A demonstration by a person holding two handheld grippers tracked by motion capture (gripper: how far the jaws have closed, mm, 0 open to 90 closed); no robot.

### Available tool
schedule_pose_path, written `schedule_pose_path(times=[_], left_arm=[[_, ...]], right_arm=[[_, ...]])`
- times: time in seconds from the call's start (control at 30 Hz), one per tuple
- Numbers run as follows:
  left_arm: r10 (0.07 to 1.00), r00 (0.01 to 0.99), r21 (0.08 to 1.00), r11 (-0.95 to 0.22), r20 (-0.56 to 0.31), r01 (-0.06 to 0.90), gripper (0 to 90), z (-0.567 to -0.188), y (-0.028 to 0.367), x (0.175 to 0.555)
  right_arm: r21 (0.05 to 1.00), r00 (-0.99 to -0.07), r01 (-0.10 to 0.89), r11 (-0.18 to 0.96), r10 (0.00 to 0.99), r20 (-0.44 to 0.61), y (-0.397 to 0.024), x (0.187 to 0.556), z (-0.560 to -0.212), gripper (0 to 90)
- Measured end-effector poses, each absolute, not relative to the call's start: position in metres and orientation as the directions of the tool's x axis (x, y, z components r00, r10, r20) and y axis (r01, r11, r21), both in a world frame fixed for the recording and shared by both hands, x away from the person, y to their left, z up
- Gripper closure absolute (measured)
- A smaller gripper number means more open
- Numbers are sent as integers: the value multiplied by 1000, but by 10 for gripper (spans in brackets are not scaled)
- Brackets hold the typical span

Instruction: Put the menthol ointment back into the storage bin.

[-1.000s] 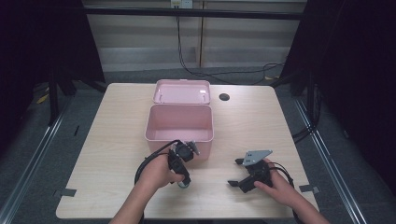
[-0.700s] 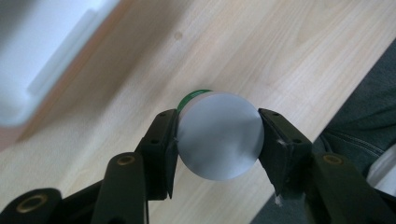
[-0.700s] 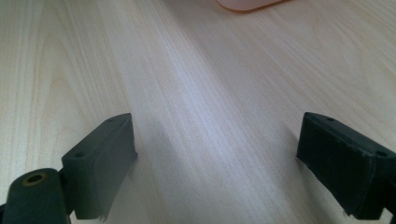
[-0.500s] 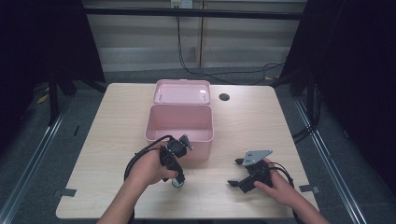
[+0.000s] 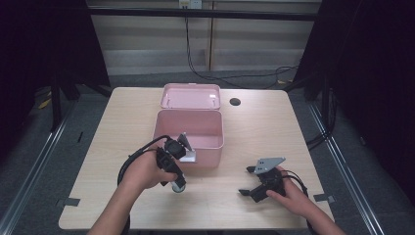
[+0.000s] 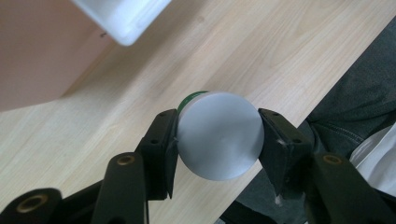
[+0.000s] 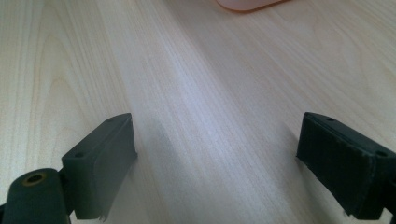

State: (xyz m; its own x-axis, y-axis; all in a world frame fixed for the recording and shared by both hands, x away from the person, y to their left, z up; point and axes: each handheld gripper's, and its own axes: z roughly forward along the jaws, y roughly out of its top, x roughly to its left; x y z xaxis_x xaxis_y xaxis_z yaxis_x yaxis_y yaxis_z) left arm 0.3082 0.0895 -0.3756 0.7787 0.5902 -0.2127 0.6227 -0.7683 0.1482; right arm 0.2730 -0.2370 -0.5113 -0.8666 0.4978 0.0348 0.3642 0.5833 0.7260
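My left gripper is shut on a small round jar with a pale grey lid and a green body. In the left gripper view both black pads press on its sides, lid facing the camera, with wooden table beneath. It is held just in front of the open pink box, near the box's white latch. At the front right of the table my right gripper rests in a hand, open. In the right gripper view nothing but bare wood lies between the jaws of the right gripper.
The pink lid leans back behind the box. A dark round hole sits in the table at the back right. The box's pink wall and latch are close to the left gripper. The table's front edge is near both hands.
My left gripper has risen a little with the jar and drifted slightly left along the front of the box. The right hand has kept still.
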Motion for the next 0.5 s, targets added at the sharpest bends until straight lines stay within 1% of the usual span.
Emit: schedule_pose_path(times=[0.5], left_arm=[[620, 757, 155, -743, -205, 651, 501, -343, 100, 319]], right_arm=[[726, -867, 364, 584, 498, 34, -237, 273, -511, 108]])
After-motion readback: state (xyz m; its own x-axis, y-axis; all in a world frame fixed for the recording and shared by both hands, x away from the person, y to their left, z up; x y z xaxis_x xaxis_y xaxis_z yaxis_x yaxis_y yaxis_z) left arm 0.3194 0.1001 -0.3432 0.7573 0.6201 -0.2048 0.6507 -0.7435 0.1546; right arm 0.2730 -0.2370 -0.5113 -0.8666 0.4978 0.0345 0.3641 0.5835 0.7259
